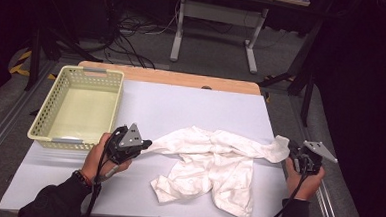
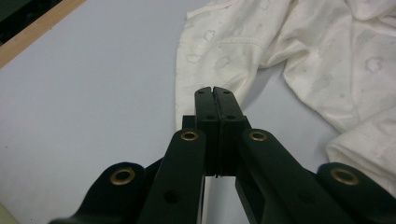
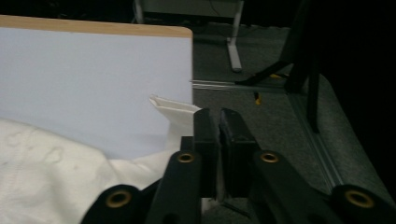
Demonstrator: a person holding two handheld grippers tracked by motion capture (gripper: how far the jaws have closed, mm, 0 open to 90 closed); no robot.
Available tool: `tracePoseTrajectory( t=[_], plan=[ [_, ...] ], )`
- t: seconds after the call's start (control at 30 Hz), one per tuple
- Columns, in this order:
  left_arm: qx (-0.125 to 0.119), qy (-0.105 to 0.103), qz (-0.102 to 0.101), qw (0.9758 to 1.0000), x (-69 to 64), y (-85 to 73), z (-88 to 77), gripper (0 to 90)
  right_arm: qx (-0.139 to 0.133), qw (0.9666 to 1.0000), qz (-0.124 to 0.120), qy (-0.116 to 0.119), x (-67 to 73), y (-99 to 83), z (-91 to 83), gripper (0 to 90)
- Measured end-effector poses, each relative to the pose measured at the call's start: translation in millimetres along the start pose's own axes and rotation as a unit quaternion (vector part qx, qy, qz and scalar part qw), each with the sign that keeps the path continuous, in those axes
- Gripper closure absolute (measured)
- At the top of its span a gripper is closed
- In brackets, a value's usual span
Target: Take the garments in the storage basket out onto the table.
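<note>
Grey table [image 1: 181, 108], left claw [image 1: 146, 144] clenched on white garment [image 1: 213, 164], right claw [image 1: 293, 153] clamping its sleeve.

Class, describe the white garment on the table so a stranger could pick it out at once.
Start at the pale table top, with a yellow-green basket at its far left corner. To the basket's right, nearer the person, lies the garment. It alone is soft, crumpled white cloth, faintly cloud-printed, one sleeve stretching toward each hand.
</note>
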State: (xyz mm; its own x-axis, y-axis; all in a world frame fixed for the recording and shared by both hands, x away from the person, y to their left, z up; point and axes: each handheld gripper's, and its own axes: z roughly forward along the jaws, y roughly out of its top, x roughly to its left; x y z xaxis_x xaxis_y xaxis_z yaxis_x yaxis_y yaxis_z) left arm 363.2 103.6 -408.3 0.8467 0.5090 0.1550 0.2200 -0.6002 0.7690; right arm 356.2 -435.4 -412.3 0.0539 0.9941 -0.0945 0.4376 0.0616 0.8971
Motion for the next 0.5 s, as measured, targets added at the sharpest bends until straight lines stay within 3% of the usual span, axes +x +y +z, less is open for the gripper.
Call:
tracePoseTrajectory(
  t=[0.1,0.17,0.2,0.23,0.27,0.33,0.37,0.4,0.43,0.47,0.5],
  plan=[
    [-0.003,-0.005,0.005,1.0,-2.6,1.6,-0.4,90.0,0.001,0.9999,0.007,-0.008,-2.2,1.0,-4.3,74.6],
    [-0.006,-0.006,0.012,0.9999,-4.3,2.7,-0.7,90.0,-0.001,0.9999,0.006,-0.008,1.5,4.3,-8.0,63.5],
    [-0.008,-0.012,0.011,0.9998,-5.3,2.9,-0.4,90.0,-0.004,1.0,0.004,0.0,4.5,5.7,-9.2,65.4],
    [-0.006,-0.032,0.019,0.9993,-7.7,3.2,1.4,89.9,-0.015,0.9995,-0.011,0.026,11.5,8.1,-10.6,62.8],
    [-0.006,-0.032,0.019,0.9993,-7.7,3.2,1.4,89.0,-0.015,0.9995,-0.011,0.026,11.5,8.1,-10.6,62.8],
    [0.007,-0.037,0.027,0.9989,-12.1,2.6,7.7,86.1,-0.021,0.9971,-0.028,0.067,23.4,10.2,-10.1,62.2],
    [0.027,-0.043,0.033,0.9982,-16.1,1.5,15.5,81.8,-0.006,0.9913,-0.052,0.121,41.8,10.4,-5.7,61.2],
    [0.027,-0.043,0.033,0.9982,-16.1,1.5,15.5,81.0,-0.006,0.9913,-0.052,0.121,41.8,10.4,-5.7,61.2],
    [0.034,-0.042,0.035,0.9979,-17.7,0.8,21.1,81.0,-0.003,0.9886,-0.061,0.138,48.8,9.8,-4.0,61.2],
    [0.04,-0.043,0.035,0.9976,-18.2,0.2,24.5,79.1,0.004,0.984,-0.079,0.16,60.4,8.3,-0.9,60.5],
    [0.051,-0.045,0.038,0.997,-18.4,-0.7,29.9,77.8,0.026,0.9747,-0.107,0.195,78.4,4.9,4.6,59.4]
  ],
)
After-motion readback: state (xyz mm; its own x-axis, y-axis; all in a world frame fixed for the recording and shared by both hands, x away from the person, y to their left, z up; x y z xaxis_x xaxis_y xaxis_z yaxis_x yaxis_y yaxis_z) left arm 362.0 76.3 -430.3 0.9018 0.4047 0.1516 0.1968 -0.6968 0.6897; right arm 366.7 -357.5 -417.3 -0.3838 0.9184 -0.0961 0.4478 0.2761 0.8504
